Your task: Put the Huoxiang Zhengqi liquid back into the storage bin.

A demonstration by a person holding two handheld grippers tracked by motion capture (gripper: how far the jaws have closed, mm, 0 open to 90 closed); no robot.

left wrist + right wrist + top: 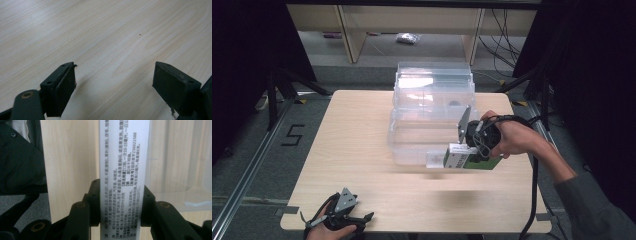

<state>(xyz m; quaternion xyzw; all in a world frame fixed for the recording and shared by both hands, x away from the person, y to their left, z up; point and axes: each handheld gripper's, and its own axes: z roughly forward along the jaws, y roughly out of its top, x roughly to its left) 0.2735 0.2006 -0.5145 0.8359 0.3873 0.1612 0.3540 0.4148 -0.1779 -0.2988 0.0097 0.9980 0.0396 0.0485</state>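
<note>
A pale wood-grain table (112,32) with a smooth, faintly sheened surface is seen. On it, clear glossy plastic is shown by the storage bin (432,90). A smooth printed-card medicine box (123,170) is clamped between matt black plastic pads (93,202) — their edges slightly frayed.

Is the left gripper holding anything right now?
No, the left gripper has its jaws spread wide apart over the bare wooden table, with nothing between them.

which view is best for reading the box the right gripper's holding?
Right gripper view: the box runs up between the jaws, its printed side sharp and close. High view shows it small and blurred in the right gripper, beside the clear bin. Left gripper view faces table.
</note>
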